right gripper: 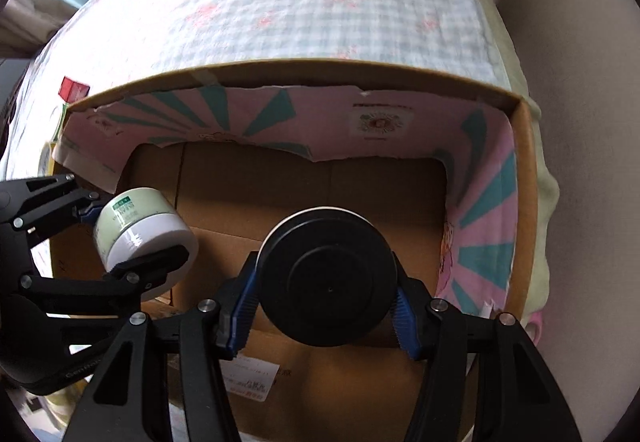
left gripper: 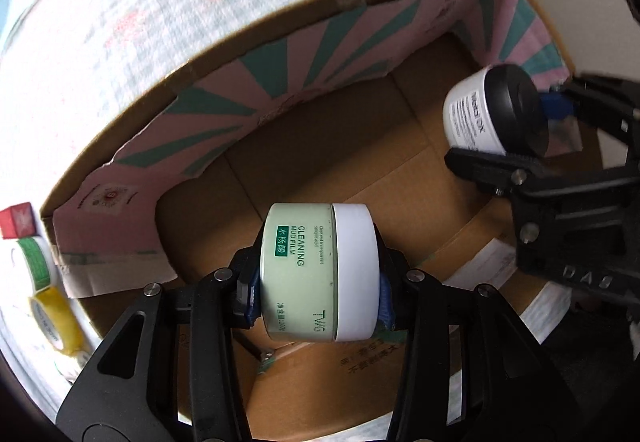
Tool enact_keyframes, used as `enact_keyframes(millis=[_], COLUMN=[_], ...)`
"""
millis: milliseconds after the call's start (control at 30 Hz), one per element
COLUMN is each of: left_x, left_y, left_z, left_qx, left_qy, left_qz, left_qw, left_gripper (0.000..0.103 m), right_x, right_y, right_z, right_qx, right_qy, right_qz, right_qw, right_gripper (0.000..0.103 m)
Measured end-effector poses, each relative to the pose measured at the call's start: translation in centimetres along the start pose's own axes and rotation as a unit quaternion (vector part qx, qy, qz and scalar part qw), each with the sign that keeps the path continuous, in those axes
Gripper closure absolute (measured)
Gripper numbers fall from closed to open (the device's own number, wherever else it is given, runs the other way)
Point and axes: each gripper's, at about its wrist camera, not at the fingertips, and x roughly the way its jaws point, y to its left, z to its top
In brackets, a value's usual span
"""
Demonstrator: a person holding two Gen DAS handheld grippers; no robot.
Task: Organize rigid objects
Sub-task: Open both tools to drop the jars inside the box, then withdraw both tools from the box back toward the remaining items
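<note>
Left gripper (left gripper: pixel 318 278) clamped on pale green jar (left gripper: pixel 298 276) with white lid, blue pads against base and lid; right gripper (right gripper: pixel 326 292) clamped on white jar (left gripper: pixel 474 113) with black lid (right gripper: pixel 326 278); both jars above cardboard box (right gripper: pixel 304 185) interior, green jar left, white jar right; box on checked cloth (right gripper: pixel 320 1).

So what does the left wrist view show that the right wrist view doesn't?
Left wrist only: the green jar's CLEANING MUD FILM label, the white side label of the black-lidded jar, and yellow and green tape rolls outside the box.

Right wrist only: the black lid face-on and a printed sticker on the near flap.

Both: the left gripper and right gripper each clamp a jar over the open cardboard box, with the red block outside on the gingham cloth.
</note>
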Motion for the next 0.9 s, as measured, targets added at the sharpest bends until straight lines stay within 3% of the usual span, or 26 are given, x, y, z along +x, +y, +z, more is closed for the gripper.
enact_keyframes(millis=[200, 233, 267, 300, 333, 367, 567, 900], left_x=[-0.7, -1.1, -1.6, -2.1, -2.5, -2.9, -3.3, -6.8], left_y=[-1.0, -1.3, -1.6, -1.9, -2.3, -2.5, -2.8, -0.9], left_z=[-1.0, -1.2, -1.4, -1.5, -1.8, -2.1, -3.2, -5.1], left_qx=[0.041, 0.049, 0.058, 0.065, 0.070, 0.074, 0.071, 0.044], left_qy=[-0.017, -0.026, -0.038, -0.046, -0.058, -0.063, -0.062, -0.087], left_qz=[0.028, 0.037, 0.042, 0.044, 0.041, 0.040, 0.058, 0.045], left_qw=[0.9986, 0.9977, 0.9967, 0.9959, 0.9950, 0.9944, 0.9939, 0.9942], left_gripper=[0.063, 0.053, 0.038, 0.001, 0.000, 0.000, 0.000, 0.000], right_x=[-0.1, -0.1, -0.3, -0.6, -1.1, -1.7, -2.8, -4.9], right_y=[-0.4, -0.3, -0.3, -0.5, -0.6, -0.7, -0.4, 0.4], right_z=[0.7, 0.8, 0.9, 0.9, 1.1, 1.1, 0.8, 0.4], right_qx=[-0.012, -0.015, -0.010, -0.001, 0.008, 0.015, 0.034, 0.049], right_qy=[-0.005, -0.003, -0.005, -0.011, -0.022, -0.035, -0.049, -0.062], right_qz=[0.009, 0.006, 0.010, 0.030, 0.052, 0.055, 0.044, 0.020], right_qw=[1.000, 1.000, 1.000, 0.999, 0.998, 0.998, 0.997, 0.997], right_gripper=[0.049, 0.047, 0.037, 0.029, 0.004, 0.000, 0.000, 0.000])
